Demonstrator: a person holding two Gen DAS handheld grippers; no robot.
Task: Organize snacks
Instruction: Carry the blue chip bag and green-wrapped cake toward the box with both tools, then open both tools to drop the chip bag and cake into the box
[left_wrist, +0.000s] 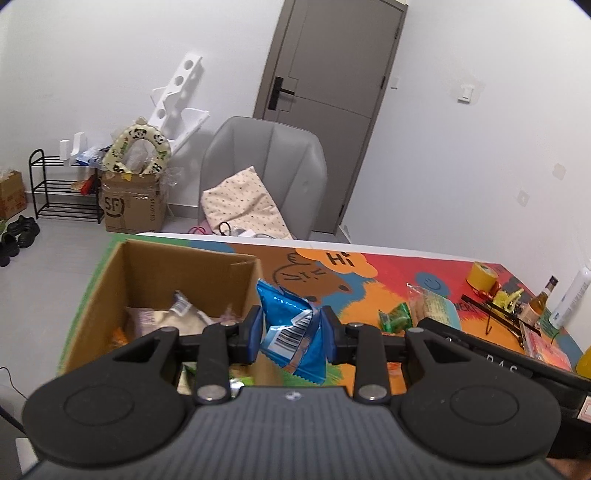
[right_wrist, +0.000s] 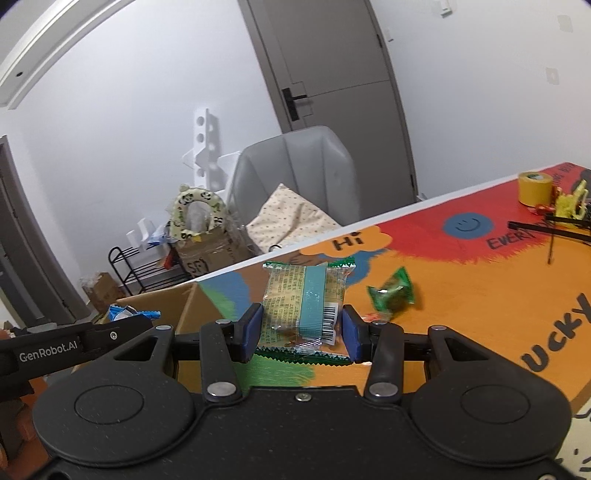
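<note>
The left gripper (left_wrist: 291, 334) is closed partway on a crinkled blue snack packet (left_wrist: 290, 328), its blue pads pressing the wrapper from both sides. The cardboard box (left_wrist: 147, 280) lies just beyond and to the left of its jaws, already holding several wrapped snacks. The right gripper (right_wrist: 301, 328) is likewise clamped on a clear biscuit packet (right_wrist: 303, 302) with a teal stripe and green serrated ends, held flat between the pads.

The step in hand looks like carrying both packets to the box. To do it well, keep the pinch steady — these wrappers are slick and half full of air, so a slack grip could let them slide out. Bring each packet over the open top before letting go, left first, since the box sits nearer those jaws; the right has farther to travel and should stay clear of the other tool. Release low, so nothing bounces off the rim.

One small green packet (right_wrist: 393, 293) waits on the table beyond and to the right of the right jaws.

Readable writing: "GenRobot.AI" on the left tool, "Hi" (right_wrist: 345, 242) and part of "EVER…" and "UCKY" on the colourful mat (right_wrist: 480, 295), "SF" on a floor carton (left_wrist: 129, 205). Both packets show barcodes; their fine print is too small to read.
</note>
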